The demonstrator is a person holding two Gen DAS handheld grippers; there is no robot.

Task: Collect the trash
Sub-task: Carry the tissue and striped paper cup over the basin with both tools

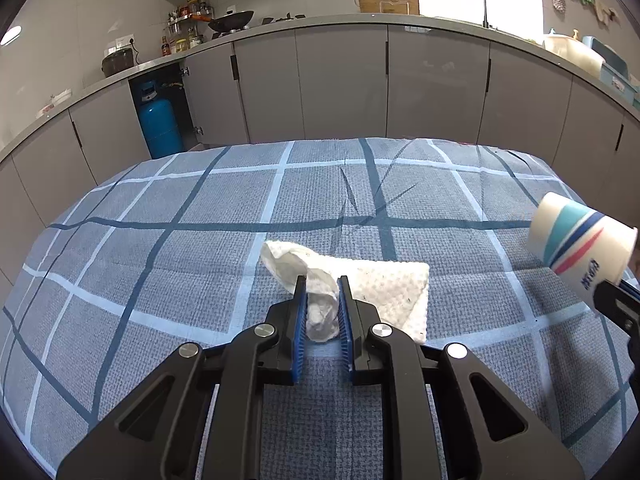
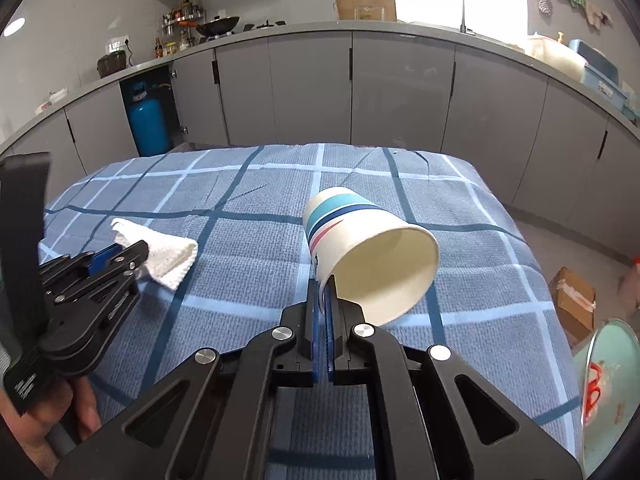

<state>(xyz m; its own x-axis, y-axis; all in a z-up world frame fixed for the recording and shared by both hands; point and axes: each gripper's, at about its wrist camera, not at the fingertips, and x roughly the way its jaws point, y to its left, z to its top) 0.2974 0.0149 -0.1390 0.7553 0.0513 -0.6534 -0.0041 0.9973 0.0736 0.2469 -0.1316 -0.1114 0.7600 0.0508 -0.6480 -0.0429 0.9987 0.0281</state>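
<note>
Grey kitchen cabinets curve behind the surface, which is covered by a blue checked cloth with pale and dark stripes.

My left tongs are clamped on a crumpled white paper towel: one twisted end is pinched between the blue pads, and the flat, dimpled rest lies on the cloth towards the near edge, with a few dark specks on it. My right tongs are closed on the rim of a paper cup, white with teal, navy and red bands. The cup is tipped on its side, its mouth facing me and to the right, over the middle of the cloth.

From the left camera the cup shows only at the right border, side on, with some printing near its rim. The right camera looks into its bare white inside, and also catches my left tongs from the side at the left edge, with the hand on their handle.

Only the right camera shows the floor past the right edge of the surface: a taped cardboard box and a pale green bin. A blue gas bottle stands in an open cabinet at the far left. Nothing lies between the towel and the cup.
</note>
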